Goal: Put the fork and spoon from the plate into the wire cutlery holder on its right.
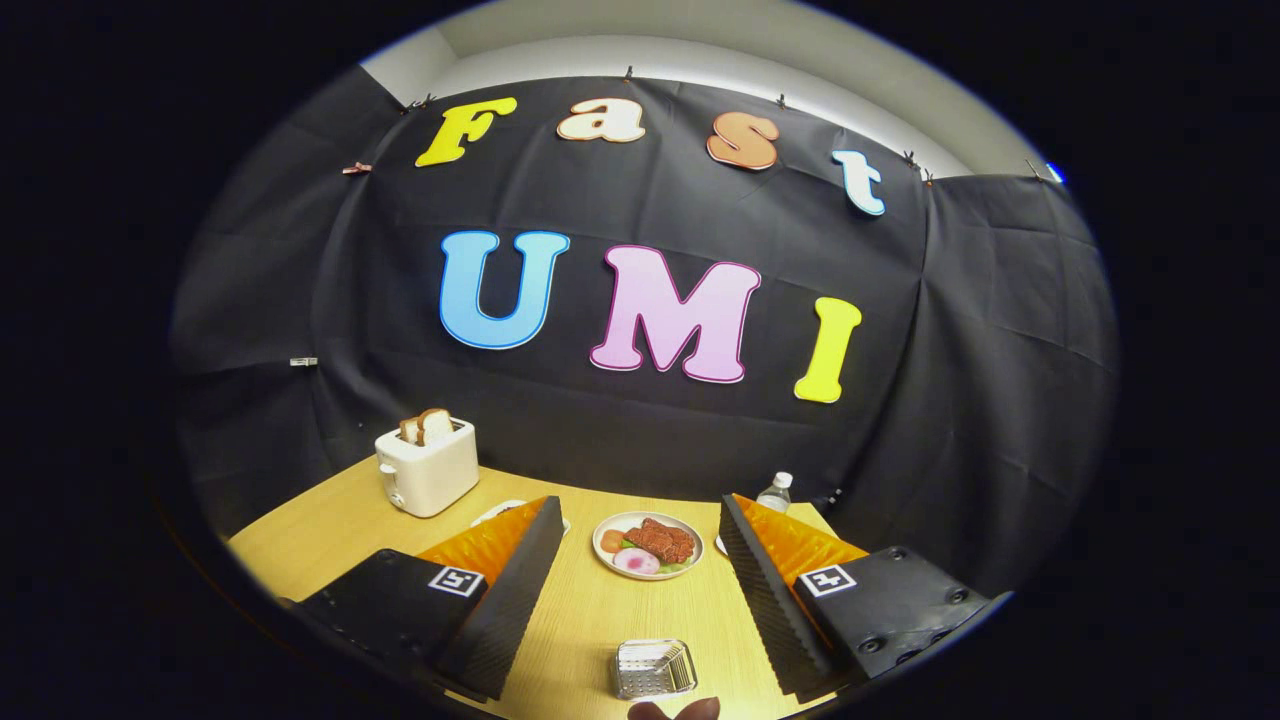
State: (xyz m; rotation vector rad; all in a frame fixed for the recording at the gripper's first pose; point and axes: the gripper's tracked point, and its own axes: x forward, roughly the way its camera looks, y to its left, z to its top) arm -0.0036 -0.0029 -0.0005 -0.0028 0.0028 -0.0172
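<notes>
Two fingers [640, 560] apart — wire cutlery holder [654, 668] between, unlabelled.

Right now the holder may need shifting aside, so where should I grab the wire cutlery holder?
Probably one side wall at its rim, coming down from above. The wire cutlery holder stands upright with its open top up, and its walls look thin. The hand-held gripper is open, and the holder sits between its fingers.

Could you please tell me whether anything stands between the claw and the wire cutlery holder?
Nothing visible does. The wire cutlery holder stands on the bare wooden table between the fingers of the open claw, which grips nothing. The plate of food lies farther on, beyond the holder.
</notes>
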